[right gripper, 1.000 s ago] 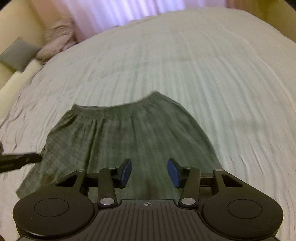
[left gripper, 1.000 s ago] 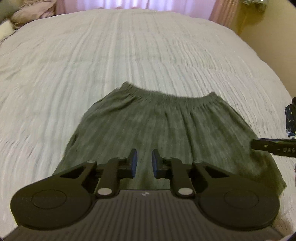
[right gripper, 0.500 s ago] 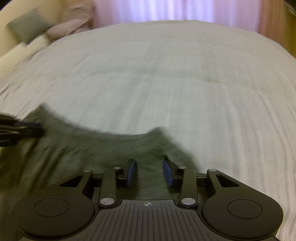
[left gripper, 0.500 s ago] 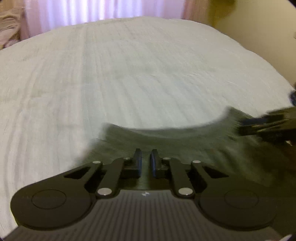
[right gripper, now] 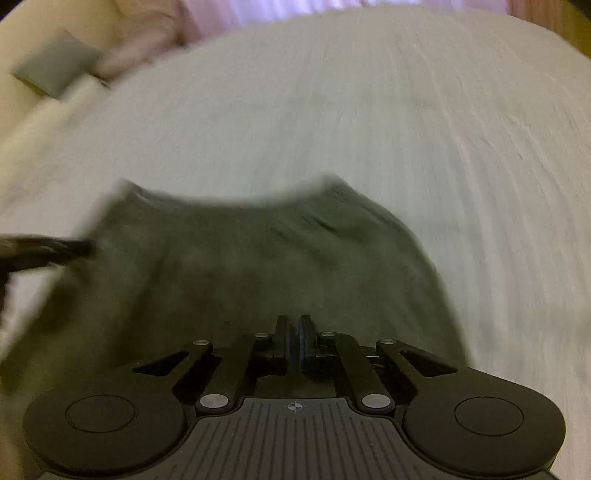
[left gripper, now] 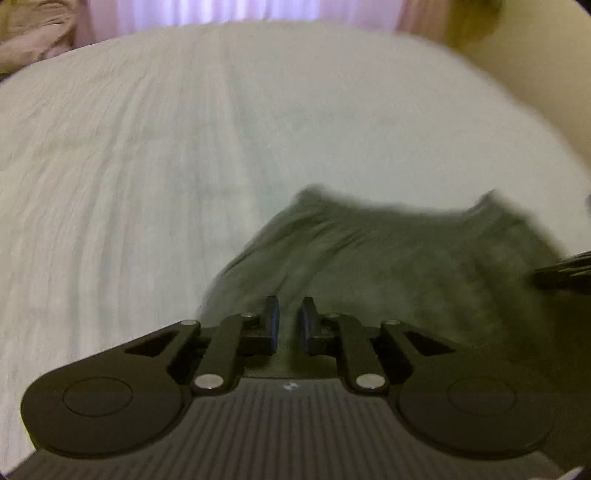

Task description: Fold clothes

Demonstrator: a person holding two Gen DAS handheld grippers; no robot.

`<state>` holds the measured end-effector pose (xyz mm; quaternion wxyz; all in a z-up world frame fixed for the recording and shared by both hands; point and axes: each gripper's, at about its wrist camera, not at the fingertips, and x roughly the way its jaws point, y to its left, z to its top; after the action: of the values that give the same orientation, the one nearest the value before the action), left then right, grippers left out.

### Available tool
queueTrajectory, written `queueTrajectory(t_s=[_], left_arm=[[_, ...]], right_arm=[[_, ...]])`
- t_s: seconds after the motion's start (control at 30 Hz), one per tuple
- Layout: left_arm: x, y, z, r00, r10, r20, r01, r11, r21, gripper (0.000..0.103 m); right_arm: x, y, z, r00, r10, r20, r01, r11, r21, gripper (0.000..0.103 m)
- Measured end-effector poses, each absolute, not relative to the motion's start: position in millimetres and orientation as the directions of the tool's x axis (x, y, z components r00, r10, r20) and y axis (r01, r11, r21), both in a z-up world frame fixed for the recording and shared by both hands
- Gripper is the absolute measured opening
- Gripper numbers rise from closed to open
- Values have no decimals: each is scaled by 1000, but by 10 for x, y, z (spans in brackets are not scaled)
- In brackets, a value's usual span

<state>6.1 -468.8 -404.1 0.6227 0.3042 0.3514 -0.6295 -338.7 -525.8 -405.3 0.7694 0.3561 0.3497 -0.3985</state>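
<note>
Pale bedspread (left gripper: 155,177) fills both views. Pink curtains (left gripper: 221,9) run along the top, grey cushion (right gripper: 55,62) upper left. Dark skirt (right gripper: 258,258) lies lower centre. Right gripper (right gripper: 294,341) fully closed, left gripper (left gripper: 289,325) narrow; cloth pinched or not, unclear.

White bed (left gripper: 184,147), pink curtains (left gripper: 221,11), grey cushion (right gripper: 55,70).
</note>
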Motion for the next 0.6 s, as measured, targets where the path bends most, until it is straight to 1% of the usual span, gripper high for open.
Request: queueTrajectory(t_s=[0.03, 0.1, 0.17, 0.2, 0.23, 0.27, 0.3, 0.37, 0.43, 0.6], left_arm=[[106, -4656, -4010, -33, -574, -818, 996, 48, -74, 7], [174, -4562, -3891, -33, -593, -805, 990, 94, -109, 8], [188, -4424, -3755, -42, -601, -798, 985, 111, -135, 8], [172, -4340, -3689, -43, -602, -797, 983, 120, -143, 9], [163, -4243, -3630, -52, -601, -797, 979, 128, -160, 9], [144, -4137, -3586, -71, -598, -799, 972, 140, -190, 9], [115, -4031, -3550, -92, -592, -800, 963, 153, -223, 9], [37, -3810, -3495, -131, -583, -802, 942, 179, -284, 9], [-80, -3589, -3488, -155, -567, -809, 927, 200, -318, 9], [-243, -3194, -3609, -166, -516, -840, 899, 271, -344, 9]], right_arm=[[-3492, -5254, -4089, 421, -372, -827, 878, 397, 268, 1], [-3835, -5277, -4006, 453, -393, -800, 888, 278, 366, 1], [-4096, -5218, -3825, 410, -462, -787, 912, 198, 359, 2], [-4204, -5180, -3742, 391, -487, -781, 919, 167, 356, 9], [-4336, -5116, -3678, 379, -500, -778, 922, 129, 366, 21], [-4461, -5043, -3617, 369, -513, -775, 922, 94, 377, 63], [-4563, -4935, -3569, 368, -526, -767, 918, 75, 389, 77], [-4760, -4723, -3486, 367, -545, -754, 910, 40, 414, 77], [-4862, -4554, -3536, 392, -495, -776, 900, 30, 435, 77], [-4969, -4335, -3677, 416, -472, -777, 884, 12, 467, 76]])
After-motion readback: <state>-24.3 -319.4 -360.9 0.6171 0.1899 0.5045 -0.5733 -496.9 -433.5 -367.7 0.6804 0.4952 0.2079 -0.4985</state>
